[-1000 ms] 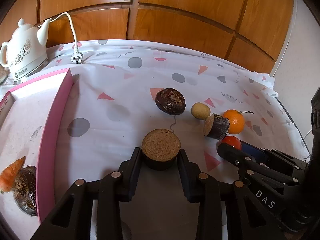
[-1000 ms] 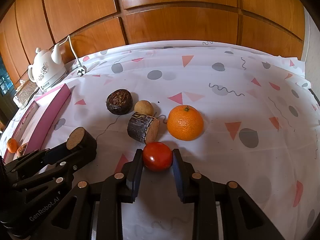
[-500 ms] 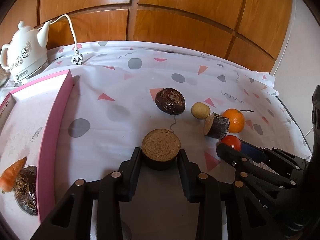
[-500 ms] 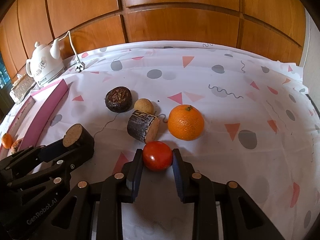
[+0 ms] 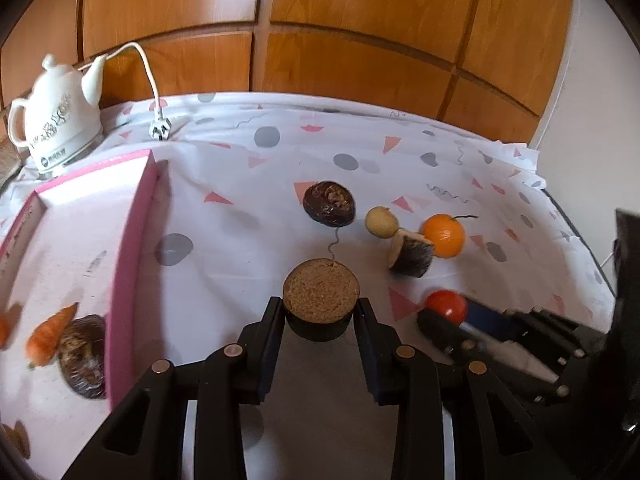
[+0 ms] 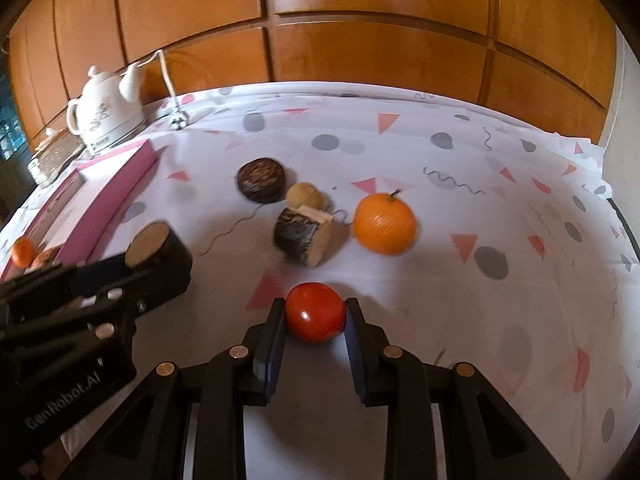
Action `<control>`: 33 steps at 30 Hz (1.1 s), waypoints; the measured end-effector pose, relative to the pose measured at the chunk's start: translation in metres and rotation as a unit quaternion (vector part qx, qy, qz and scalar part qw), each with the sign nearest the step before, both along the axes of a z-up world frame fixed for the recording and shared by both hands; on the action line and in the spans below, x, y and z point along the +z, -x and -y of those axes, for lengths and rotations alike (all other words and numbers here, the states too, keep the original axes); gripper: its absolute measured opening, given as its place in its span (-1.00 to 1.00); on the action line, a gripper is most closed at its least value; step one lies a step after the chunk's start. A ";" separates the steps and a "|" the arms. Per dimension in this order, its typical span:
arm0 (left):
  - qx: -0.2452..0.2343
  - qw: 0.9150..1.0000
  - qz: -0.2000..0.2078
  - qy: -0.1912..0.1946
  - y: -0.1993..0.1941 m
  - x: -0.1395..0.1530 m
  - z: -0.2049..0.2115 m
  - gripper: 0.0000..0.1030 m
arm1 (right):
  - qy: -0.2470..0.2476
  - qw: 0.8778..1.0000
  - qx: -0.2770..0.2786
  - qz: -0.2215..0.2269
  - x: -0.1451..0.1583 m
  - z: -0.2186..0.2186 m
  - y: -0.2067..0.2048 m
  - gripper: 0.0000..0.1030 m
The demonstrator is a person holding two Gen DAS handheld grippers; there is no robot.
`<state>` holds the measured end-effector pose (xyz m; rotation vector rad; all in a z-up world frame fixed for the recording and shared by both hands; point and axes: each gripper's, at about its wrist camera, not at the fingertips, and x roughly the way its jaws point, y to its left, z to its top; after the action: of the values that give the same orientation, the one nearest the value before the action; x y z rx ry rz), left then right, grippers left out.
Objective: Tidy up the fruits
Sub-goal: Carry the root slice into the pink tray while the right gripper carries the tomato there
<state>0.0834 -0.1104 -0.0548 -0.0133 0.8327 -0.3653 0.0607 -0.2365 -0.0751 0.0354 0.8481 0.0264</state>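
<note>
My left gripper (image 5: 320,316) is shut on a dark round piece with a tan cut face (image 5: 321,294), held above the cloth; it also shows in the right wrist view (image 6: 158,250). My right gripper (image 6: 315,320) is shut on a red tomato (image 6: 315,312), which also shows in the left wrist view (image 5: 446,305). On the cloth lie a dark brown round fruit (image 5: 329,204), a small tan ball (image 5: 382,222), a bark-covered log piece (image 5: 410,254) and an orange (image 5: 444,235). The pink-rimmed tray (image 5: 132,240) at the left holds a carrot (image 5: 50,334) and a dark fruit (image 5: 82,354).
A white kettle (image 5: 60,120) with its cord and plug (image 5: 160,130) stands at the back left. Wooden panels (image 5: 360,20) rise behind the table. The patterned cloth (image 6: 480,200) runs to the table's right edge.
Both grippers, each still holding its piece, have lifted and shifted left toward the tray; the tray and kettle appear closer in both views. The loose fruits have not moved.
</note>
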 end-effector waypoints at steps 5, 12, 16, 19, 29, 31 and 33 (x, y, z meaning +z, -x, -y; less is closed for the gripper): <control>0.014 1.000 0.022 0.006 0.014 0.021 -0.013 -0.30 | -0.023 1.000 0.011 -0.005 0.003 -0.006 0.010 -0.45; 0.054 0.998 0.036 0.014 0.019 0.041 -0.047 -0.30 | -0.044 0.998 0.039 0.010 0.021 -0.026 0.011 -0.45; 0.077 0.996 0.048 0.016 0.021 0.051 -0.070 -0.30 | -0.061 0.996 0.065 0.015 0.031 -0.040 0.009 -0.45; 0.099 0.993 0.054 0.016 0.022 0.056 -0.088 -0.30 | -0.072 0.993 0.089 0.015 0.038 -0.053 0.006 -0.45; 0.190 0.981 0.050 0.004 0.021 0.052 -0.164 -0.30 | -0.111 0.978 0.175 -0.004 0.049 -0.108 -0.005 -0.45; 0.205 0.978 0.048 0.001 0.020 0.050 -0.176 -0.30 | -0.113 0.975 0.190 -0.007 0.051 -0.122 -0.006 -0.45; 0.227 0.973 0.045 -0.004 0.020 0.046 -0.191 -0.30 | -0.115 0.972 0.205 -0.010 0.052 -0.136 -0.008 -0.45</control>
<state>0.0629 0.0809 -0.0085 -0.1753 0.7161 0.0679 0.0690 -0.1005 -0.0230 0.0783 0.8569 0.5144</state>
